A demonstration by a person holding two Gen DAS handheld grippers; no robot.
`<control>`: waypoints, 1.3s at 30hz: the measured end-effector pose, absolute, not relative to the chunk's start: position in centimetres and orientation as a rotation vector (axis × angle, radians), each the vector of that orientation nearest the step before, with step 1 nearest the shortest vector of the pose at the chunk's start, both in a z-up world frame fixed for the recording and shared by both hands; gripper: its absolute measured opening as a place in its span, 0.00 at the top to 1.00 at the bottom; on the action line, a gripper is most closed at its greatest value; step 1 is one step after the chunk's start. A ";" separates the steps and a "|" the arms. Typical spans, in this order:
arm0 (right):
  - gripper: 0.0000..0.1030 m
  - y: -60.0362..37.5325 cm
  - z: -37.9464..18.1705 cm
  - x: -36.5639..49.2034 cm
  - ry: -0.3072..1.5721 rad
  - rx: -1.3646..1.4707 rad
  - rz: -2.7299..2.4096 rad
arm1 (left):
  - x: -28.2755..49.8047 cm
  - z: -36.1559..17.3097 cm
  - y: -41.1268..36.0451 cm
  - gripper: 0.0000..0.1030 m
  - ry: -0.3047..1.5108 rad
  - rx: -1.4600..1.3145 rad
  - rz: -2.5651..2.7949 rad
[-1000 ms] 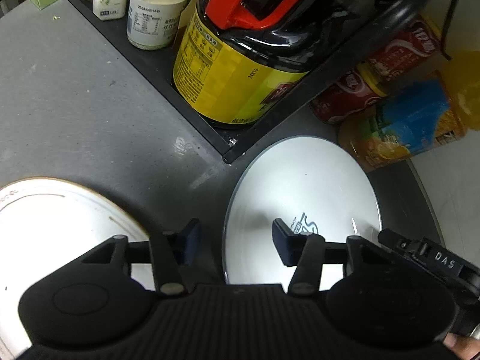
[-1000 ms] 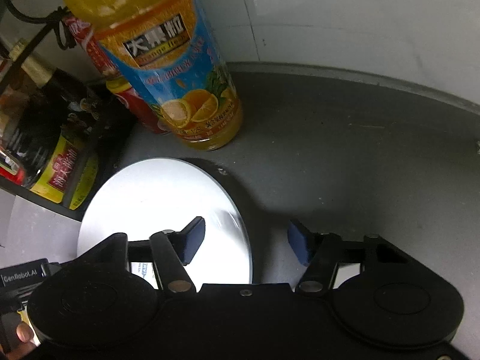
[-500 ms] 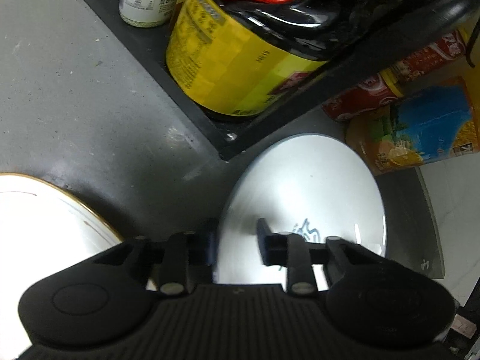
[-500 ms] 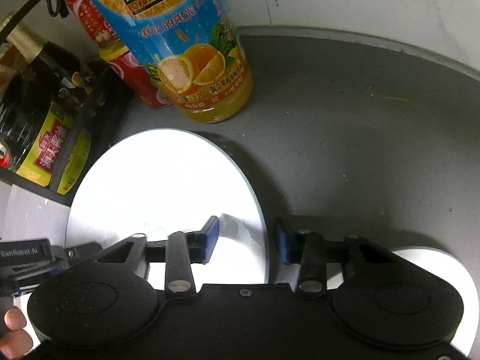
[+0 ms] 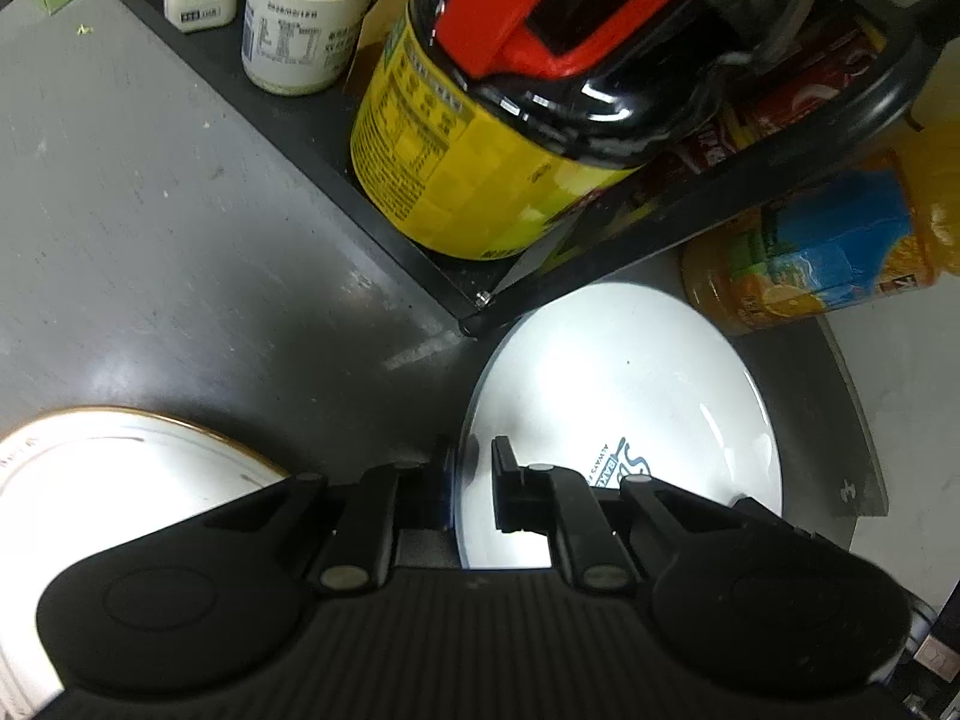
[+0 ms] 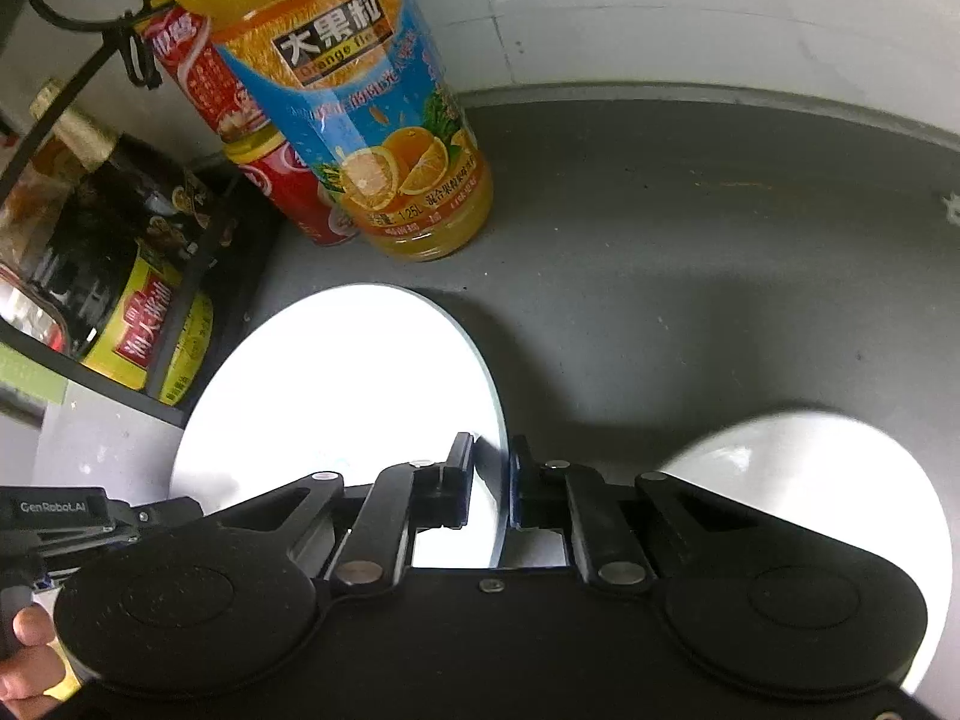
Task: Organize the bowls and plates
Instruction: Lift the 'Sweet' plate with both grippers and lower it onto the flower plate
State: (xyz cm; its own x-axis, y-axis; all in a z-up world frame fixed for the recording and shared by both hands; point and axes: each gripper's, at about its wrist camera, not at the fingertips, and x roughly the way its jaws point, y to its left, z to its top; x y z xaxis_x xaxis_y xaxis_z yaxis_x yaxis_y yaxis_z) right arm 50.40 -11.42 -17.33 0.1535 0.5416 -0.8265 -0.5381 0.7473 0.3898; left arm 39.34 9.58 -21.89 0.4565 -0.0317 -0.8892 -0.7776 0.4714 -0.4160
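A white plate with blue print (image 5: 624, 408) lies on the grey counter by the rack corner. My left gripper (image 5: 471, 483) is shut on its left rim. The same plate (image 6: 342, 396) shows in the right wrist view, where my right gripper (image 6: 491, 483) is shut on its right rim. A gold-rimmed white plate (image 5: 120, 468) lies at the lower left of the left wrist view. Another white dish (image 6: 840, 480) sits at the lower right of the right wrist view, partly hidden by the gripper body.
A black rack (image 5: 384, 222) holds a big yellow-labelled jug (image 5: 474, 168) and a white jar (image 5: 306, 18). An orange juice bottle (image 6: 372, 120) and a red can (image 6: 282, 180) stand behind the plate. A white wall (image 6: 690, 6) borders the counter.
Both grippers have closed from open onto opposite rims of the printed white plate. The white dish at the lower right came into the right wrist view.
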 end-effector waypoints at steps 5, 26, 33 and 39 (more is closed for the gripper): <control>0.94 -12.6 -16.1 49.6 1.172 0.068 0.758 | 38.9 -20.8 10.0 0.91 1.017 -0.943 0.539; 0.95 -16.6 -13.0 42.5 1.120 0.227 0.693 | 34.6 -17.5 11.2 0.91 1.044 -0.858 0.390; 0.95 -16.4 -12.1 38.8 1.103 0.251 0.697 | 31.5 -16.6 11.7 0.91 1.038 -0.832 0.369; 0.95 -16.3 -12.7 36.2 1.107 0.261 0.701 | 28.7 -17.2 12.6 0.91 1.048 -0.832 0.359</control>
State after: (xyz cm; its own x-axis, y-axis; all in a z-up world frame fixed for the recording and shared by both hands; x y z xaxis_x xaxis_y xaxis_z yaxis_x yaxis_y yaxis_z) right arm 36.18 -16.27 -12.68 0.2617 0.6346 -0.7271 -0.3857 0.7594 0.5240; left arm 28.74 12.65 -17.22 0.4787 -0.1157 -0.8703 -0.6254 0.6508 -0.4305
